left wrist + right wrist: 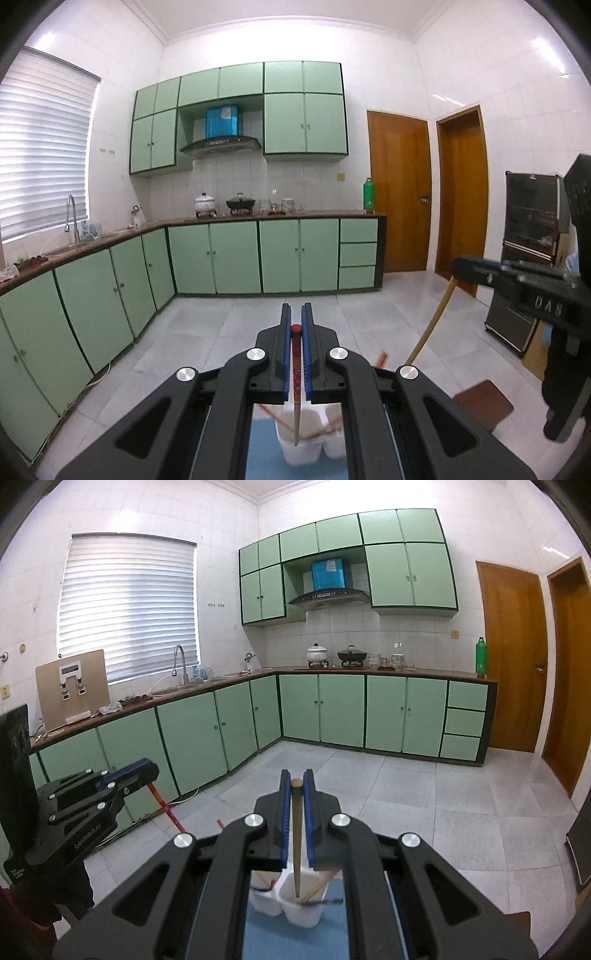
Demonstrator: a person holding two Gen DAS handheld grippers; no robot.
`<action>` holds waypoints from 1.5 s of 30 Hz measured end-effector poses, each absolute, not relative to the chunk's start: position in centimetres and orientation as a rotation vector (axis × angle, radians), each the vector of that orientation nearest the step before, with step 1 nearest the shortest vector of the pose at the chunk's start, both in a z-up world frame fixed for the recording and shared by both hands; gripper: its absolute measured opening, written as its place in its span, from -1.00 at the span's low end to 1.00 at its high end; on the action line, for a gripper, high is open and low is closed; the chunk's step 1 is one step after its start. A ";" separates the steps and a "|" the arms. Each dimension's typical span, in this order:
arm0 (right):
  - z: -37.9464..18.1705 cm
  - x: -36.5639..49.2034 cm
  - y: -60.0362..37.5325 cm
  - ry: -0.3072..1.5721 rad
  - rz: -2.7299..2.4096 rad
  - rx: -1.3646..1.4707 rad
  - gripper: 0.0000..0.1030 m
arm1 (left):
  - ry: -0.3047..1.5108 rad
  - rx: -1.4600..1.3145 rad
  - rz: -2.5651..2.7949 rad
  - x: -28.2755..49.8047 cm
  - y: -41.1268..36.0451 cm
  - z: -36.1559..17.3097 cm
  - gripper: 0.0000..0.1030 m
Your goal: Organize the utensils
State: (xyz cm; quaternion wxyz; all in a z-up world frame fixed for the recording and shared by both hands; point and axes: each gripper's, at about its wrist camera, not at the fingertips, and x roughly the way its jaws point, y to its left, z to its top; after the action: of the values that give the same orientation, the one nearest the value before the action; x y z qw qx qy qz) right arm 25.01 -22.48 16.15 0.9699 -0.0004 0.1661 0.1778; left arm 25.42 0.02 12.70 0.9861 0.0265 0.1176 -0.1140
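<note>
My left gripper is shut on a chopstick with a red patterned top. Its lower end hangs over a white holder with compartments, which stands on a blue mat. My right gripper is shut on a plain wooden chopstick, whose tip dips toward the white holder. Several more chopsticks lean inside the cups. Each gripper also shows in the other's view: the right gripper with its tan stick, and the left gripper with its red stick.
Green base cabinets line the far and left walls under a counter with a sink and pots. Two wooden doors are at the right. A dark cabinet stands by them, and a brown floor mat lies nearby.
</note>
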 end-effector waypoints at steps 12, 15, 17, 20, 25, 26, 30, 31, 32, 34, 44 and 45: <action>10.6 31.7 -21.2 0.444 0.350 0.001 -0.89 | 0.340 0.016 -0.235 31.9 -1.3 7.4 -0.90; 9.0 32.5 -20.6 0.479 0.348 -0.008 -0.89 | 0.384 0.012 -0.241 32.9 -1.0 5.8 -0.90; 7.6 33.0 -20.4 0.512 0.347 -0.012 -0.88 | 0.409 0.013 -0.240 33.6 -0.8 4.9 -0.90; 5.9 33.2 -20.1 0.558 0.348 -0.013 -0.86 | 0.447 0.002 -0.248 34.2 -0.4 3.9 -0.75; 5.4 32.4 -21.0 0.563 0.326 0.009 -0.56 | 0.452 -0.018 -0.245 33.9 0.2 3.9 -0.42; 5.6 32.2 -21.3 0.557 0.322 0.017 -0.54 | 0.449 -0.020 -0.245 33.7 0.3 4.1 -0.31; 6.4 30.1 -23.0 0.527 0.289 0.049 -0.14 | 0.416 -0.034 -0.229 31.8 0.7 5.0 0.06; 6.5 29.6 -23.5 0.521 0.283 0.056 0.00 | 0.408 -0.034 -0.223 30.9 0.9 5.1 0.08; 6.5 29.1 -24.0 0.517 0.274 0.059 0.11 | 0.404 -0.034 -0.219 30.4 1.1 5.3 0.14; 6.5 27.8 -24.7 0.506 0.250 0.063 0.52 | 0.397 -0.035 -0.214 28.9 1.3 5.4 0.22; 4.5 18.7 -26.1 0.483 0.279 0.083 0.88 | 0.395 -0.036 -0.204 21.0 1.2 3.9 0.76; 4.2 17.8 -26.2 0.486 0.285 0.095 0.89 | 0.397 -0.034 -0.204 20.2 1.1 3.7 0.80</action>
State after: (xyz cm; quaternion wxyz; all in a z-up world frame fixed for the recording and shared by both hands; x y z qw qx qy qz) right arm 17.76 -26.15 4.25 0.9595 0.0466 0.2396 0.1404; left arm 20.21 1.07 3.71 0.9751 -0.0169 0.1969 -0.1010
